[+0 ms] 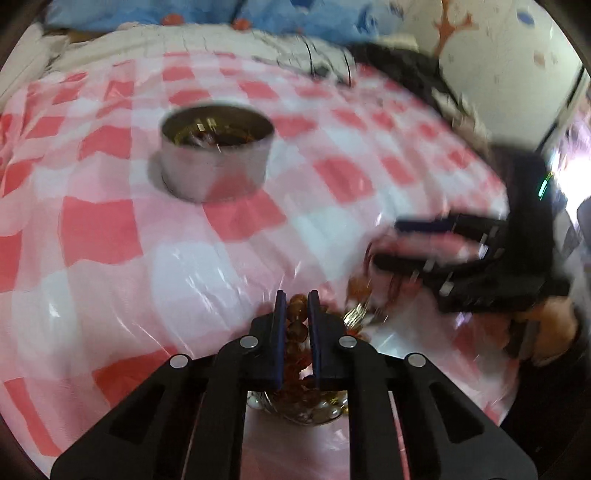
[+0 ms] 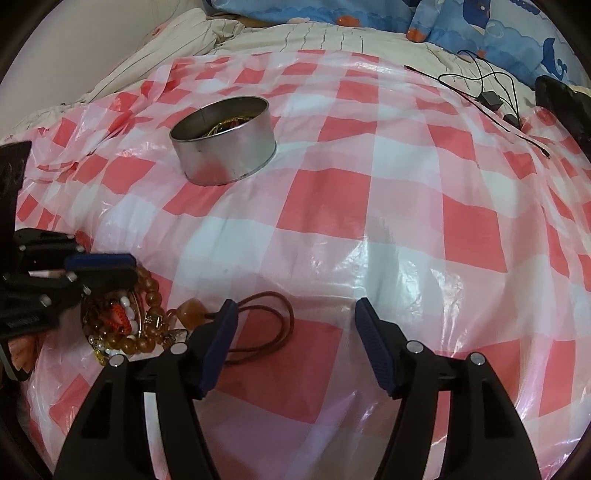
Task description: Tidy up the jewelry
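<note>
A round metal tin [image 1: 216, 155] holding some jewelry stands on the red-and-white checked plastic sheet; it also shows in the right wrist view [image 2: 225, 142]. My left gripper [image 1: 297, 301] is shut on a brown bead bracelet [image 1: 295, 325] over a pile of bead jewelry [image 2: 125, 328]. It appears at the left in the right wrist view [image 2: 101, 267]. My right gripper [image 2: 293, 314] is open and empty, just right of the pile, beside a brown cord with an amber pendant [image 2: 266, 325]. In the left wrist view it is blurred at the right [image 1: 388, 243].
The checked sheet [image 2: 369, 206] covers a bed. Black cables with small boxes [image 2: 487, 96] lie at the far right. A blue patterned blanket [image 2: 480, 26] and striped bedding [image 2: 166, 51] lie beyond. A dark object [image 2: 565, 107] sits at the right edge.
</note>
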The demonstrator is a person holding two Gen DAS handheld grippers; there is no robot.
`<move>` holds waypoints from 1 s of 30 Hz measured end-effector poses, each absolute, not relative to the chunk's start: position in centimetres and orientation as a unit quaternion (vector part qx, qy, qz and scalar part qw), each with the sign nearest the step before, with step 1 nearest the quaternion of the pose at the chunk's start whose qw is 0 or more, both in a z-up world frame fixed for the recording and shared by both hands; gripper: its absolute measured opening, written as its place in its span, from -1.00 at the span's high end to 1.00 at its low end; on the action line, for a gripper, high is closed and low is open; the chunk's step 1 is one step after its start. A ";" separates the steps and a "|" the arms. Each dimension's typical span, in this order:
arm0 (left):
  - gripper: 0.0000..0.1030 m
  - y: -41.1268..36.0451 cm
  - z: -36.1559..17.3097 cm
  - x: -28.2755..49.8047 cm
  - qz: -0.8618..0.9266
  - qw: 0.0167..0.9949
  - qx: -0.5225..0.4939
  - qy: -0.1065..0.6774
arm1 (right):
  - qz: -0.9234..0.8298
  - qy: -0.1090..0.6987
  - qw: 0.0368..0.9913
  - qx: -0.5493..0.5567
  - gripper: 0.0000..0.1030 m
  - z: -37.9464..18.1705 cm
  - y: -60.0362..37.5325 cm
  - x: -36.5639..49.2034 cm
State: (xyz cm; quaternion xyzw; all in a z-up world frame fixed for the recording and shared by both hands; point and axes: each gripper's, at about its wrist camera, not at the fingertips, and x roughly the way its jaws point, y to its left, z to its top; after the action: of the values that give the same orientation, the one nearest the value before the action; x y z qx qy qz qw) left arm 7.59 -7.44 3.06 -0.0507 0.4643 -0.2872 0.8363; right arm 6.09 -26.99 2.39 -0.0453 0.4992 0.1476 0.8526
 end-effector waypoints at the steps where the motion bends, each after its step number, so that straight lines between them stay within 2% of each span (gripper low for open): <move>1: 0.80 -6.7 3.6 7.7 -0.286 0.840 -0.071 0.455 | 0.149 0.499 0.853 -0.044 -0.24 2.4 -27.0 6.1; 5: 0.80 -3.2 4.7 8.4 -0.242 0.862 -0.140 0.424 | 0.157 0.499 0.851 -0.044 -0.24 2.4 -26.8 6.1; 12: 0.79 -2.0 3.1 9.8 -0.189 0.854 -0.152 0.460 | 0.168 0.498 0.848 -0.063 -0.19 2.1 -26.0 5.7; 13: 0.75 -2.2 3.0 9.9 -0.188 0.853 -0.147 0.465 | 0.173 0.497 0.848 -0.063 0.04 2.1 -25.9 5.6; 14: 0.64 -2.3 2.8 10.0 -0.192 0.849 -0.144 0.471 | 0.179 0.497 0.847 -0.058 0.40 2.1 -25.8 5.6; 17: 0.45 -2.7 2.0 10.1 -0.194 0.844 -0.141 0.480 | 0.188 0.497 0.846 -0.051 0.84 2.1 -25.8 5.5; 19: 0.48 -2.9 2.0 10.0 -0.192 0.847 -0.132 0.478 | 0.193 0.493 0.847 -0.042 0.87 2.3 -25.9 5.5; 20: 0.69 -2.8 2.1 9.9 -0.193 0.849 -0.132 0.473 | 0.196 0.488 0.850 -0.030 0.89 2.6 -26.1 5.4; 21: 0.80 -2.7 2.3 9.8 -0.196 0.850 -0.132 0.470 | 0.200 0.484 0.852 -0.017 0.89 2.9 -26.4 5.5; 30: 0.80 -0.9 5.5 8.7 -0.274 0.851 -0.229 0.385 | 0.210 0.459 0.863 0.042 0.90 4.6 -27.8 5.8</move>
State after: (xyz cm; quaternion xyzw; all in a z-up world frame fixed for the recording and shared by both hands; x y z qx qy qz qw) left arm 8.66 -0.86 5.49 -0.2287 0.3850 -0.2741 0.8511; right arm 5.81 -27.83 4.55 0.0423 0.4586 0.2098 0.8625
